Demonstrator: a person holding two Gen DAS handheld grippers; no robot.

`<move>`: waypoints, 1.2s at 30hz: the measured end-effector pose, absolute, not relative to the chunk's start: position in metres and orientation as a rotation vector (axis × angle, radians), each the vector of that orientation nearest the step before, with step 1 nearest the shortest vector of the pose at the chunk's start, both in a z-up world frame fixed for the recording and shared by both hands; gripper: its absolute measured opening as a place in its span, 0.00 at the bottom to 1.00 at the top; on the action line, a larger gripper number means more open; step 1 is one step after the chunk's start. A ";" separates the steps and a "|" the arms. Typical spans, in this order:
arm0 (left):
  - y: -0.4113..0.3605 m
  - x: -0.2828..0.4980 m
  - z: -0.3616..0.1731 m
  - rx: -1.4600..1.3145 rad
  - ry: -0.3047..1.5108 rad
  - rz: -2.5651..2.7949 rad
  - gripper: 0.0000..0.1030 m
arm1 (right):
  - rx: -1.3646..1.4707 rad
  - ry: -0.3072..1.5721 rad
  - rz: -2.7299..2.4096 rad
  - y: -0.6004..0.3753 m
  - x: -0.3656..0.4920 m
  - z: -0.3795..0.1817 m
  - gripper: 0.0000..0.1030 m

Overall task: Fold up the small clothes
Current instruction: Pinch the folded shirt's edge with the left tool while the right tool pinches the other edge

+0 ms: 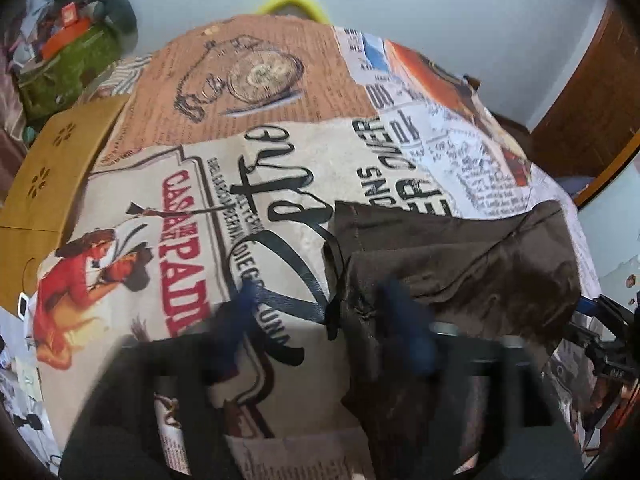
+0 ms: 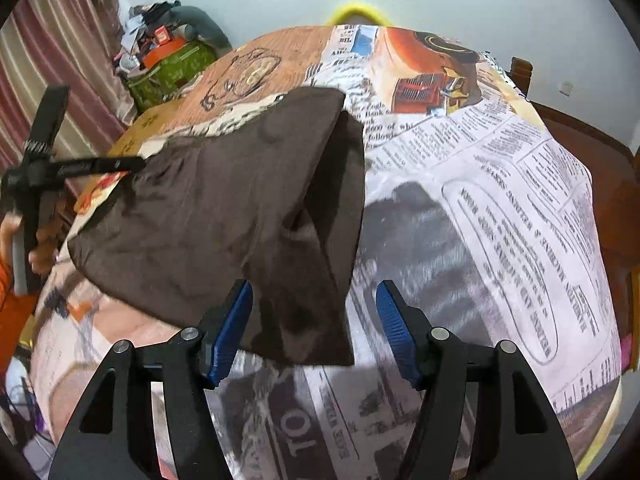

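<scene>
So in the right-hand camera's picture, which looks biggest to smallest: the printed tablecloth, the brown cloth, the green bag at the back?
1. Printed tablecloth, filling most of the view.
2. Brown cloth.
3. Green bag, though it sits farthest from the camera, so it may really be bigger than it looks.

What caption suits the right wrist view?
Open right gripper hovers at the edge of a folded brown garment on a newspaper-print tablecloth.

We are seeing the left gripper (image 1: 324, 320) smeared by motion blur, its fingers (image 1: 404, 328) lacking edges; the brown garment (image 1: 460, 264) is hiding the tablecloth (image 1: 168, 208) print beneath.
</scene>
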State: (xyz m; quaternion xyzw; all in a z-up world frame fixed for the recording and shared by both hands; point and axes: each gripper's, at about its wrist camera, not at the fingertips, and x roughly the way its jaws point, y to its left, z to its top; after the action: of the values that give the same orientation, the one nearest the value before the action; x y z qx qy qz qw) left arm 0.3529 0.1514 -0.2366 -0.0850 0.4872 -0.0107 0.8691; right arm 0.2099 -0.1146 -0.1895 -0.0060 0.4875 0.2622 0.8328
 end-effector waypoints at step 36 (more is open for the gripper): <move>0.119 0.339 -0.217 -0.239 1.008 -0.217 0.15 | 0.059 1.025 0.717 -0.059 0.242 -0.180 0.11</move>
State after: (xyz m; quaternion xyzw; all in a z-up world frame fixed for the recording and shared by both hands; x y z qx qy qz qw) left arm 0.3389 0.1193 -0.2170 -0.1139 0.4809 -0.1033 0.8632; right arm 0.2422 -0.0587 -0.1805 0.0277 0.4798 0.3357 0.8101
